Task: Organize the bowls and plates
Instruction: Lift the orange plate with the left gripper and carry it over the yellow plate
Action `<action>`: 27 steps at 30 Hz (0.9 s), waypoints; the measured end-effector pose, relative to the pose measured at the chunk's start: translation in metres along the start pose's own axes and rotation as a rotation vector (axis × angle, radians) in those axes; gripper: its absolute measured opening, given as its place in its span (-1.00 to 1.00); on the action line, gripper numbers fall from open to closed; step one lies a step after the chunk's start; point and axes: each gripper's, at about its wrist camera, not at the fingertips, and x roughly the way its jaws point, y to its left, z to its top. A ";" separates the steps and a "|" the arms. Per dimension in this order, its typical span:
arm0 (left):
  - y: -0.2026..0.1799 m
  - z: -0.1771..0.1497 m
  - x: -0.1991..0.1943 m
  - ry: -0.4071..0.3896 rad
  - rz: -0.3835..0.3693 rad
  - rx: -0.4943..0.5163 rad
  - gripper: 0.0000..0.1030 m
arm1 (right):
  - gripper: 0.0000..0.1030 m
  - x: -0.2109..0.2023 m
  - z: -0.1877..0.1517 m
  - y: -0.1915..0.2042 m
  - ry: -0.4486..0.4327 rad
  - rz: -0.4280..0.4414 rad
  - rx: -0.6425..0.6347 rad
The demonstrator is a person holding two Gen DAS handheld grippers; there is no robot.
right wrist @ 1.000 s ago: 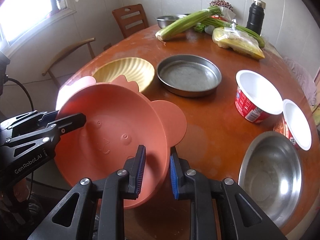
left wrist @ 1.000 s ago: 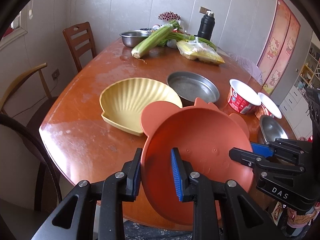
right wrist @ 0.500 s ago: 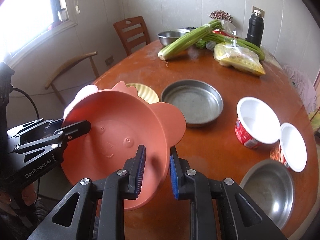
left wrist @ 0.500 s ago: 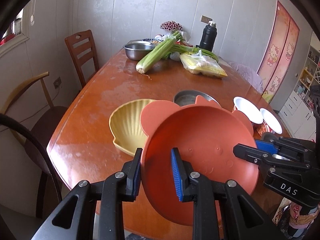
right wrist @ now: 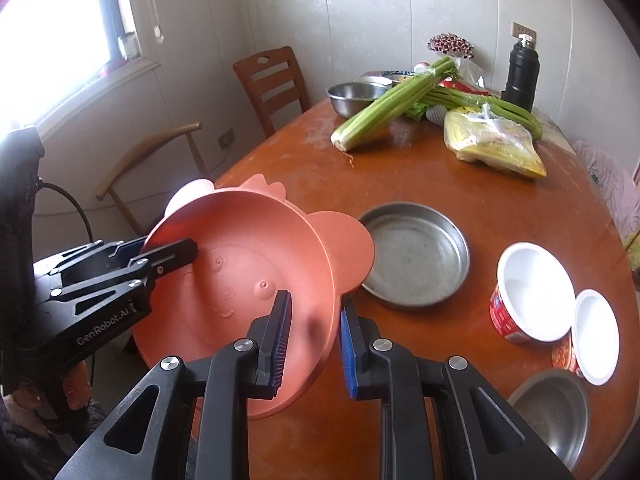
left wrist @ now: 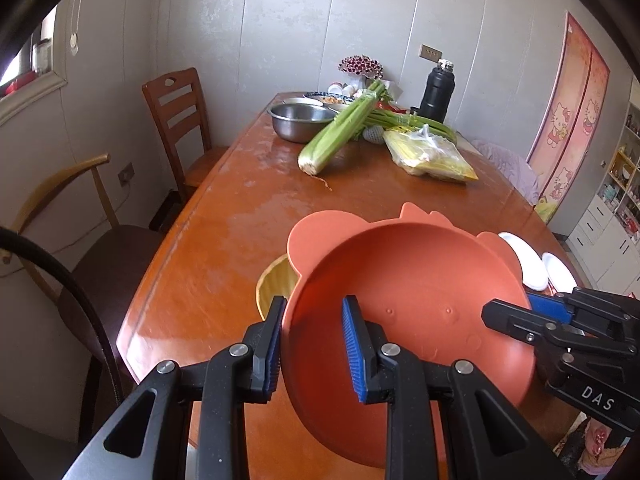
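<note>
Both grippers hold one orange animal-shaped bowl [left wrist: 412, 292] by its rim, lifted and tilted above the near end of the wooden table [left wrist: 248, 208]. My left gripper [left wrist: 314, 344] is shut on the bowl's left rim. My right gripper [right wrist: 312, 338] is shut on the right rim of the same bowl [right wrist: 248, 264]. A yellow shell-shaped plate [left wrist: 274, 284] lies on the table, mostly hidden behind the bowl. A flat steel pan [right wrist: 416, 254] lies just beyond the bowl.
Two white paper bowls [right wrist: 534, 290] and a steel bowl [right wrist: 554, 412] sit at the right. Celery [left wrist: 340, 132], a yellow bag [left wrist: 432, 156], a steel bowl [left wrist: 302, 120] and a black flask [left wrist: 438, 90] crowd the far end. Chairs [left wrist: 176, 120] stand at the left.
Both grippers have raised the orange bowl higher and pulled it back toward the near edge. It now hides most of the yellow plate in the left wrist view.
</note>
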 end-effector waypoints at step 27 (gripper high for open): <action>0.028 0.034 0.083 0.097 0.033 -0.028 -0.46 | -0.52 0.067 0.018 -0.009 0.072 -0.009 0.061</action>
